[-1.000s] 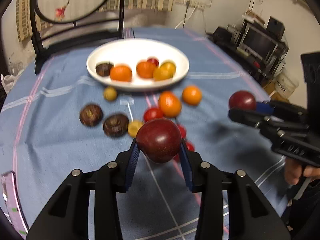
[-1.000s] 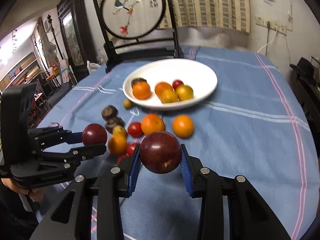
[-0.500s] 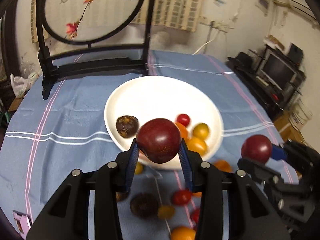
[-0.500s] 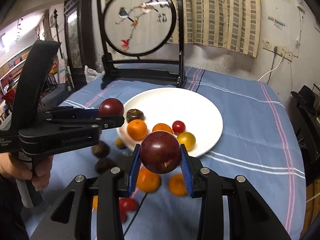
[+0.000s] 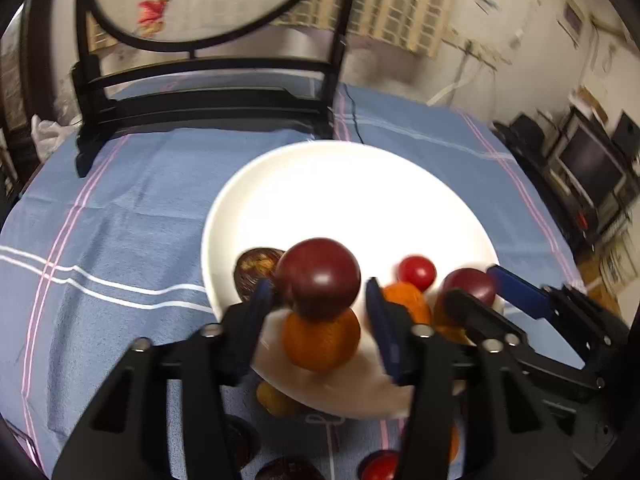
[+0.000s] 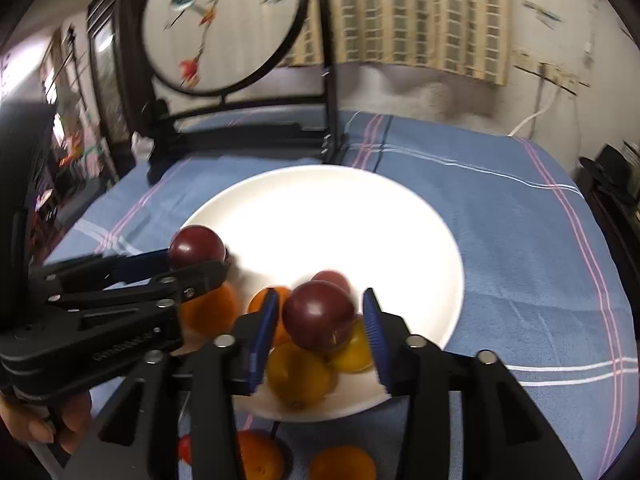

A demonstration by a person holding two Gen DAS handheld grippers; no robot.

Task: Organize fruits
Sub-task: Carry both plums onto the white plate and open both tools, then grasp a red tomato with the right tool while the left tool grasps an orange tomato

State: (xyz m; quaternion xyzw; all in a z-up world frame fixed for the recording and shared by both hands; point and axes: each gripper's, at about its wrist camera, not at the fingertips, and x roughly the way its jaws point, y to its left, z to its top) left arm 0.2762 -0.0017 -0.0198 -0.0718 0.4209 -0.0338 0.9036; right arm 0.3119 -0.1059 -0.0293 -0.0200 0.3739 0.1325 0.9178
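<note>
Left wrist view: left gripper (image 5: pixel 318 300) over near edge of white plate (image 5: pixel 248 200), jaws just opened — gaps visible on both sides of dark red plum (image 5: pixel 318 276), pads off the skin. Plum appears loose, sitting on or just above an orange (image 5: pixel 320 340) at plate's near rim. Brown shrivelled fruit (image 5: pixel 256 268) just left of it, cherry tomato (image 5: pixel 416 272) further right.

Right wrist view: right gripper (image 6: pixel 320 320) likewise over plate, jaws just parted, second plum (image 6: pixel 320 316) between them with clear gap each side — not gripped. Below it yellow-orange fruits (image 6: pixel 298 376) clustered near rim. Left tool visible at left edge with its plum.

On blue tablecloth (image 5: pixel 120 200) several fruits not yet gathered, in front of plate: oranges (image 6: pixel 342 462), a small red one (image 5: pixel 380 464), dark ones low in left view.

Risks, judged:
- Both plums released onto rounded fruit, not flat plate — likely to roll; near rim close, could tip over it onto cloth.
- Two tools close together over same quarter of plate; withdrawal could knock fingers together or nudge the pile.
- Motion blur in both views — fast pull-back could clip a plum with a pad.
</note>
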